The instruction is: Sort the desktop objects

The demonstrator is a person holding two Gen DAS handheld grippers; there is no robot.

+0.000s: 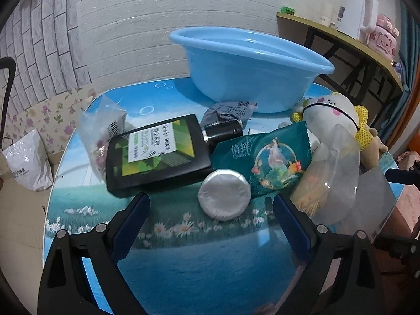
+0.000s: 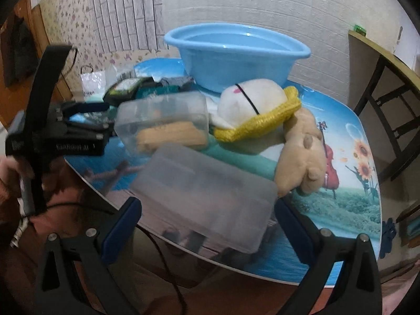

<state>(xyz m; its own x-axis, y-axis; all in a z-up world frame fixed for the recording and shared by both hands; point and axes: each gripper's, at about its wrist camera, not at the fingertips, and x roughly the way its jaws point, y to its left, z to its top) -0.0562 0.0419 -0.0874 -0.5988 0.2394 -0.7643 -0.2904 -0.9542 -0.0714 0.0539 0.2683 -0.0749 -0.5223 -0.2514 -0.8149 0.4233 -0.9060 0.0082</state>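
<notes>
Both claws gape empty, the left gripper [image 1: 211, 204] facing the puck [image 1: 224, 195], next to close on it for the basin [image 1: 252, 71], the right gripper [image 2: 207, 210] at the box [image 2: 210, 197].

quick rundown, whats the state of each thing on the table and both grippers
blue basin: upright at the back; inside hidden
black bottle: lying flat, capped
round white puck: lying flat, wrapped
green sachet: sealed, resting partly on the puck
plush toy: lying on its side
clear box: lid shut, at the near table edge
smaller clear tub: tipped on its side
left gripper: open, empty
right gripper: open, empty, box between its fingers
</notes>
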